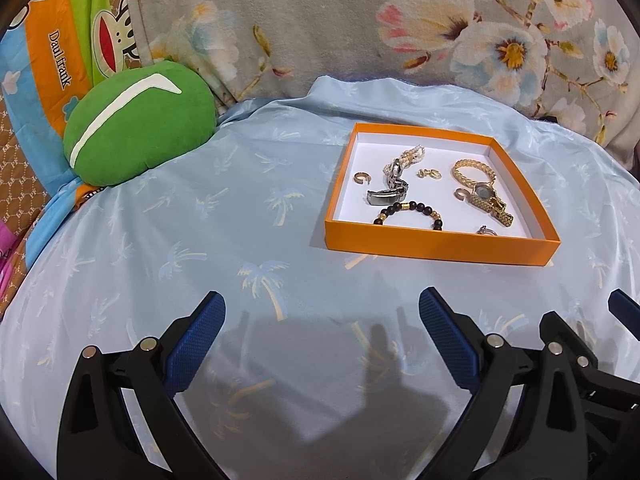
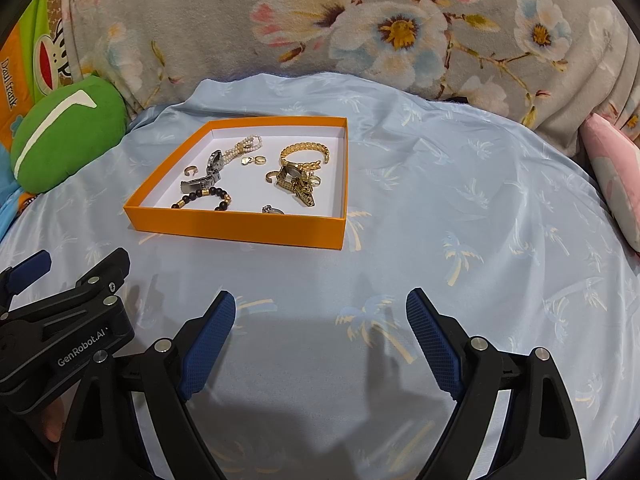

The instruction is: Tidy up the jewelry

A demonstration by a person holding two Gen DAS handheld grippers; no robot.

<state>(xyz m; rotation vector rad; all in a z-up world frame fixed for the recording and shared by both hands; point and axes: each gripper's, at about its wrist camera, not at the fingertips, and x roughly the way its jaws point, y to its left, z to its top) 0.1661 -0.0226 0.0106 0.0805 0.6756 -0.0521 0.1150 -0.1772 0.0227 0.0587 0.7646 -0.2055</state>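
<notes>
An orange tray [image 1: 436,246] with a white floor lies on the pale blue cloth; it also shows in the right wrist view [image 2: 236,230]. In it lie a black bead bracelet [image 1: 408,212], a silver watch [image 1: 390,190], a pearl bracelet [image 1: 412,154], a gold chain bracelet [image 1: 474,170], a gold watch [image 1: 490,200], small gold rings [image 1: 362,177] and a silver ring [image 2: 273,210]. My left gripper [image 1: 320,312] is open and empty, well short of the tray. My right gripper [image 2: 320,312] is open and empty, in front of the tray's right corner.
A green plush cushion [image 1: 140,124] lies at the back left. A grey floral blanket [image 1: 360,20] runs behind the cloth. A pink pillow [image 2: 616,176] lies at the right edge. The right gripper's fingers [image 1: 560,332] show at the left view's lower right.
</notes>
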